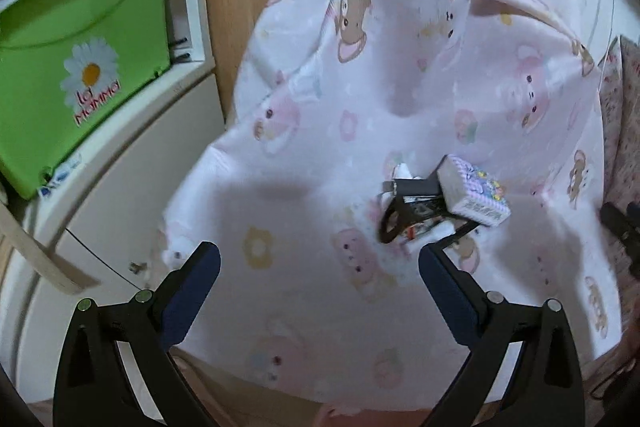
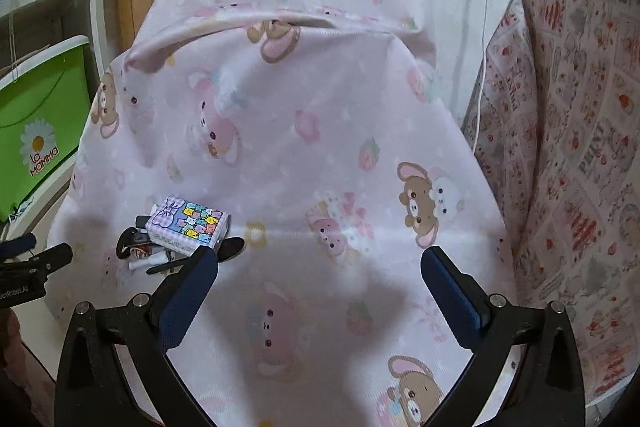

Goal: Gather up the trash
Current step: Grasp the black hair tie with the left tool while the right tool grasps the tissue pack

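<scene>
Both grippers are held out over a bed covered by a pink sheet (image 2: 320, 131) printed with bears and bunnies.

The left gripper (image 1: 319, 265) is angled steeply down at the sheet. Its jaws stand wide apart with only fabric between them, gripping nothing. Just ahead of its right-hand finger (image 1: 448, 291) lies a small heap of trash: a lilac checked box (image 1: 474, 191) with a bow and coloured shapes on its face, tilted on top of a dark looped item (image 1: 394, 219), some small wrappers and a thin black stick. The finger's tip sits close to the near edge of the heap; whether it touches I cannot tell.

The right gripper (image 2: 320, 265) points down more gently across the bed. Its jaws are also spread as wide as they go, with nothing between them but the sheet. From its view the same box (image 2: 188, 225) and the clutter lie beside and just beyond the tip of its left-hand finger (image 2: 188, 291), outside the gap. The tip of the left gripper shows at the far left edge of that view, near the heap.

A green bin (image 1: 76, 63) with a daisy print stands on a white shelf unit beside the bed. On the other side is a red-and-white patterned quilt (image 2: 568, 147).
</scene>
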`<state>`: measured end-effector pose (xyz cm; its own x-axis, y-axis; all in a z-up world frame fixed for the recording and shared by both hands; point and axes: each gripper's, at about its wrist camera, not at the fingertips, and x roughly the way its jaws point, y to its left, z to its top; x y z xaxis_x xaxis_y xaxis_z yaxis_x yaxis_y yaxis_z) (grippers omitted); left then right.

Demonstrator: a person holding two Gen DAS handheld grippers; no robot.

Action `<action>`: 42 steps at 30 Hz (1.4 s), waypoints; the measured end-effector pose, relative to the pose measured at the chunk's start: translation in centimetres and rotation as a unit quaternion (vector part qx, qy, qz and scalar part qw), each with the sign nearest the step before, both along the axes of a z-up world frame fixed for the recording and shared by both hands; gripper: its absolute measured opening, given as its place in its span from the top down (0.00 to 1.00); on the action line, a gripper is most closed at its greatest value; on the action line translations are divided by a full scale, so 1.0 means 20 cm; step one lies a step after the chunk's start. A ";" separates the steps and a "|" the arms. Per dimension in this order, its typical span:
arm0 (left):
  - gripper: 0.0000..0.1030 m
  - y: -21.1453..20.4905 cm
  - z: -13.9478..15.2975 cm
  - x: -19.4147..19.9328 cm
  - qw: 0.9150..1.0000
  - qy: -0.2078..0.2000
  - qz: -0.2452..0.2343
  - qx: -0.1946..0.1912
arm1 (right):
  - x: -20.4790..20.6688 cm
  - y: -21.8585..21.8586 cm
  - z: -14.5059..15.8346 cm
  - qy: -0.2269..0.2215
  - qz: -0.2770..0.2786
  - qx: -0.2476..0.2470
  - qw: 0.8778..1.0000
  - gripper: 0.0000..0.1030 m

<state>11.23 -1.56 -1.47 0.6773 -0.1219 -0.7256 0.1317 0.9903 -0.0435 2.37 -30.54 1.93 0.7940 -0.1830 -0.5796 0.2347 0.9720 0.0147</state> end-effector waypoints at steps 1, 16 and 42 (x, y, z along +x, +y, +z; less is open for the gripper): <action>0.09 -0.01 -0.01 0.01 1.000 0.002 -0.001 -0.003 | 0.00 0.00 -0.01 0.002 -0.001 0.000 1.000 0.00; 0.65 -0.23 -0.17 0.19 0.996 0.055 -0.054 -0.038 | 0.07 0.08 -0.05 0.018 0.015 -0.040 0.999 0.01; 0.96 -0.15 -0.01 0.13 0.994 0.034 -0.067 -0.075 | 0.07 0.05 -0.06 0.025 0.012 -0.033 0.999 0.00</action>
<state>13.86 -4.56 -1.62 0.5969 -0.3189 -0.7362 0.2544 0.9455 -0.2033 3.69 -29.49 0.68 0.7693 -0.2034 -0.6056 0.2107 0.9757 -0.0600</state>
